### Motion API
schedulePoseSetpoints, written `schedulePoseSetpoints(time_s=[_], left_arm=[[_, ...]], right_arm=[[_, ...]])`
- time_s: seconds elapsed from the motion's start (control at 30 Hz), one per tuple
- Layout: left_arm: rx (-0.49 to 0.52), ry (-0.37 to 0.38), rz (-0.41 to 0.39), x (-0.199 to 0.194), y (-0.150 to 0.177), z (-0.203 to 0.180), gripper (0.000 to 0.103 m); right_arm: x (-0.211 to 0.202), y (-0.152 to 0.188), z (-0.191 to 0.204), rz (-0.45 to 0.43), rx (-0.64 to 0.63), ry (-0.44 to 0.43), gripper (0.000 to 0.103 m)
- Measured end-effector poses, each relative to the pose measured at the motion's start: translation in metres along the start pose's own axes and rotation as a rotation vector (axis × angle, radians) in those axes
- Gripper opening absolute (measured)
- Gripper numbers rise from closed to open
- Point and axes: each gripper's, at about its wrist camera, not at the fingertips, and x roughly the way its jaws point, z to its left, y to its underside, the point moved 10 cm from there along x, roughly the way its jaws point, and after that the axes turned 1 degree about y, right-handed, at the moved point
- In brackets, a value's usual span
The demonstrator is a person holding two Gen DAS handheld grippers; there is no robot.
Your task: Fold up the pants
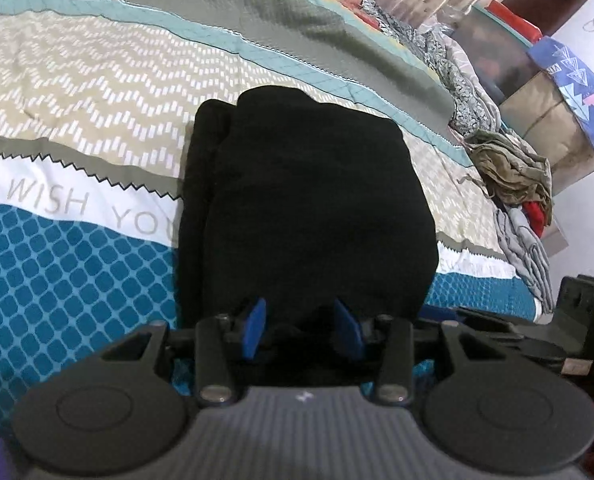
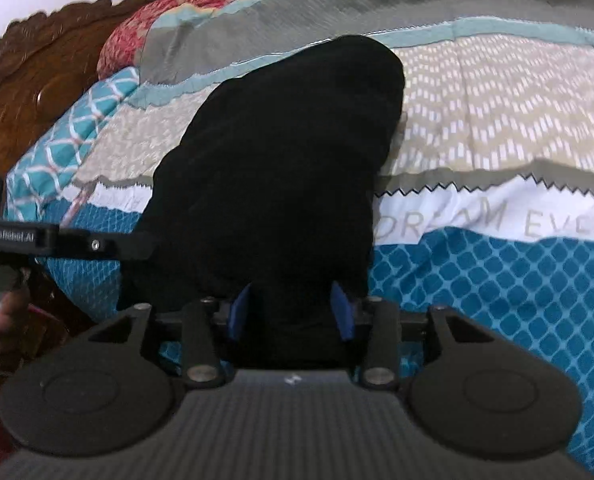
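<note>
The black pants (image 1: pixel 305 200) lie on the patterned bedspread (image 1: pixel 77 92) as a compact, layered bundle, seemingly nearly folded. Left gripper (image 1: pixel 303 330) and right gripper (image 2: pixel 293 312) both stand spread at its near edge, gripping nothing visible.

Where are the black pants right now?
The black pants lie folded on the patterned bedspread, in front of both grippers in both wrist views, left of the olive clothes pile.
</note>
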Motion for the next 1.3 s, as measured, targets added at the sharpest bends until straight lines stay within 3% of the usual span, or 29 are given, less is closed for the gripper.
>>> schedulePoseSetpoints(time_s=[0.23,0.43,0.5,0.53,0.63,0.67,0.73,0.83,1.0,1.07,1.3], left_arm=[[-0.026,0.029,-0.017,-0.012,-0.011,0.002,0.041],[-0.033,0.013,-0.11,-0.036,-0.039,0.008,0.053],[-0.072,0.007,-0.124,-0.038,-0.049,0.019,0.061],[-0.093,0.005,-0.128,-0.038,-0.052,0.024,0.063],[-0.15,0.01,-0.13,-0.034,-0.058,0.038,0.092],[-0.166,0.02,-0.128,-0.032,-0.058,0.041,0.093],[-0.191,0.053,-0.107,-0.026,-0.054,0.044,0.094],[-0.219,0.091,-0.07,-0.014,-0.046,0.048,0.097],[-0.278,0.16,0.004,0.007,-0.029,0.049,0.099],[-0.297,0.189,0.03,0.016,-0.024,0.046,0.1],[-0.291,0.173,0.041,0.032,-0.022,0.042,0.102]], right_arm=[[-0.011,-0.004,0.008,-0.024,-0.034,0.008,0.048],[-0.038,-0.023,0.007,-0.119,-0.007,-0.006,0.049],[-0.045,-0.031,-0.002,-0.156,0.035,-0.007,0.053],[-0.047,-0.035,-0.008,-0.17,0.062,-0.005,0.061],[-0.049,-0.037,-0.029,-0.187,0.173,-0.016,0.074],[-0.048,-0.036,-0.035,-0.183,0.22,-0.034,0.076],[-0.043,-0.031,-0.043,-0.168,0.299,-0.068,0.081],[-0.033,-0.024,-0.049,-0.131,0.368,-0.1,0.081],[-0.024,-0.019,-0.047,-0.074,0.378,-0.12,0.082],[-0.019,-0.019,-0.048,-0.058,0.386,-0.139,0.09],[-0.006,-0.032,-0.041,-0.026,0.449,-0.26,0.094]])
